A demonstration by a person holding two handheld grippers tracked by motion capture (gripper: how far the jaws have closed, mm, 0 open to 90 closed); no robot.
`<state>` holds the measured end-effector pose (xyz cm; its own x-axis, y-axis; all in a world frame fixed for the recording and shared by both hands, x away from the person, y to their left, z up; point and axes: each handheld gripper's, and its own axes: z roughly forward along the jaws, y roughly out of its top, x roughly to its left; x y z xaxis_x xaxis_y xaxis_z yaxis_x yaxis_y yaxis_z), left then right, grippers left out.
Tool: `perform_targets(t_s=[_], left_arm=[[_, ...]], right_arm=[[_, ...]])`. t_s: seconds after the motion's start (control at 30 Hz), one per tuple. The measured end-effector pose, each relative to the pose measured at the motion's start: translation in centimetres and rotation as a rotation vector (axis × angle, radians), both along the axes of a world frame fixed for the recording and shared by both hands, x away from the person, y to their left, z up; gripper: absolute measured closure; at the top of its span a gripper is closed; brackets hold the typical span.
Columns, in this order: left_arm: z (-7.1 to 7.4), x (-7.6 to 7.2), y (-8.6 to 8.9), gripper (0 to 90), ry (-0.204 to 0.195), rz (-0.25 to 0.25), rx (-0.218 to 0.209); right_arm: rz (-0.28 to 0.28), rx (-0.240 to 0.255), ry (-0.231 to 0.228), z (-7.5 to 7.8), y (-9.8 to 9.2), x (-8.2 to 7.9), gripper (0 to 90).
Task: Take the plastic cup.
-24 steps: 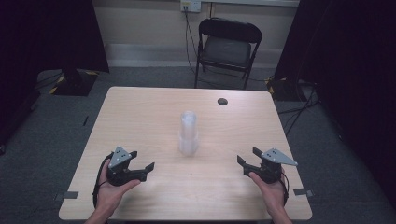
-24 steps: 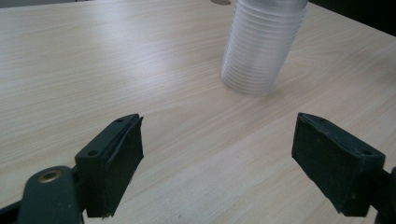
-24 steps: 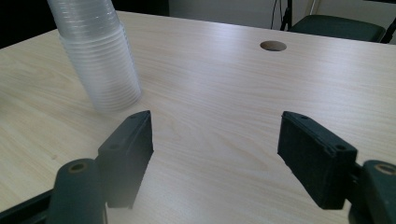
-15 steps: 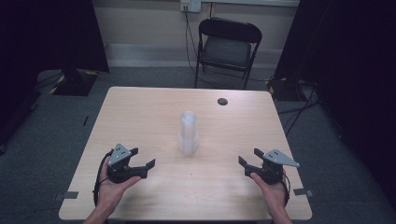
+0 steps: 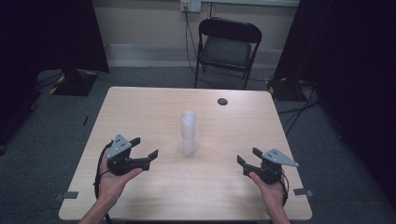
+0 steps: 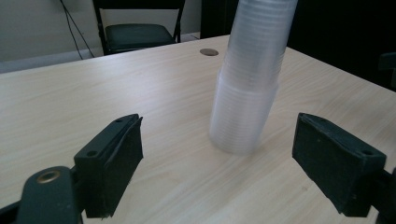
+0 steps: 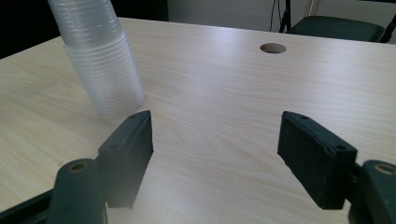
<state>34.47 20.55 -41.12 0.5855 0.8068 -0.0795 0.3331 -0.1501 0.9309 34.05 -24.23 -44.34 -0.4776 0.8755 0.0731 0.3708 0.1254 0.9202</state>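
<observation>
Cup stack (image 5: 188,134) stands upright mid-frame on the counter (image 5: 140,107), up-right of your left gripper (image 5: 144,150), which is nearer. Right gripper (image 5: 248,157) sits farther off. Both sets of fingers wide open, empty.

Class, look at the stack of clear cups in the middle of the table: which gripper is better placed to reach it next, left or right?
Probably the left gripper. It sits nearer the stack of clear cups, open and aimed at it, with the stack framed between its fingers. The right gripper, also open, is farther away.
</observation>
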Motion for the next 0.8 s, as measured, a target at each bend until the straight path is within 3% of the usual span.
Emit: perform_targets(t_s=[0.4, 0.63, 0.8], left_arm=[[1.7, 2.7, -3.3, 15.9, -0.031, -0.057, 0.012], [1.6, 3.6, -4.9, 15.9, -0.024, -0.089, 0.002], [1.5, 4.1, -5.5, 15.9, -0.014, -0.082, -0.061]], right_arm=[[0.012, -0.015, 0.01, -0.5, -0.1, 0.5, 26.2], [0.007, -0.003, 0.011, -0.5, -0.1, 0.3, 26.2], [0.019, 0.004, 0.024, -0.6, -0.1, 0.2, 26.2]])
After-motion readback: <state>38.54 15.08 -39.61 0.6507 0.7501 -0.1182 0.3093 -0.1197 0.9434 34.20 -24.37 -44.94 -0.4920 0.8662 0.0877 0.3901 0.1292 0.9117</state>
